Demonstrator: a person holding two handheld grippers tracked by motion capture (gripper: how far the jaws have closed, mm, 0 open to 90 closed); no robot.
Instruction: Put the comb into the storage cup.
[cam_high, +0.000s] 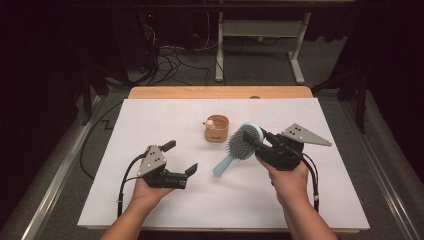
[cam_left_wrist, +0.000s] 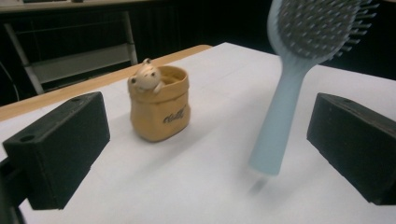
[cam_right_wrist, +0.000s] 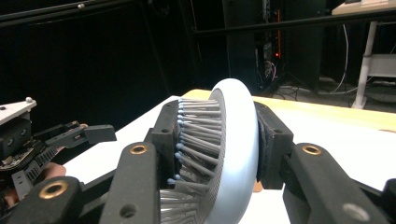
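The right gripper (cam_high: 254, 138) pinches the head of a pale blue hairbrush (cam_high: 240, 145) — one jaw on the bristles, the other on the smooth back — and holds it tilted, its handle slanting down toward the counter's (cam_high: 150, 120) near edge, the tip just above the white surface. The left gripper (cam_high: 181, 157) hovers near the near-left part of the counter, jaws spread wide with nothing between them. Toward the far edge, near the middle, stands a small tan pot (cam_high: 217, 128) with a little animal figure (cam_left_wrist: 145, 77) at its rim.
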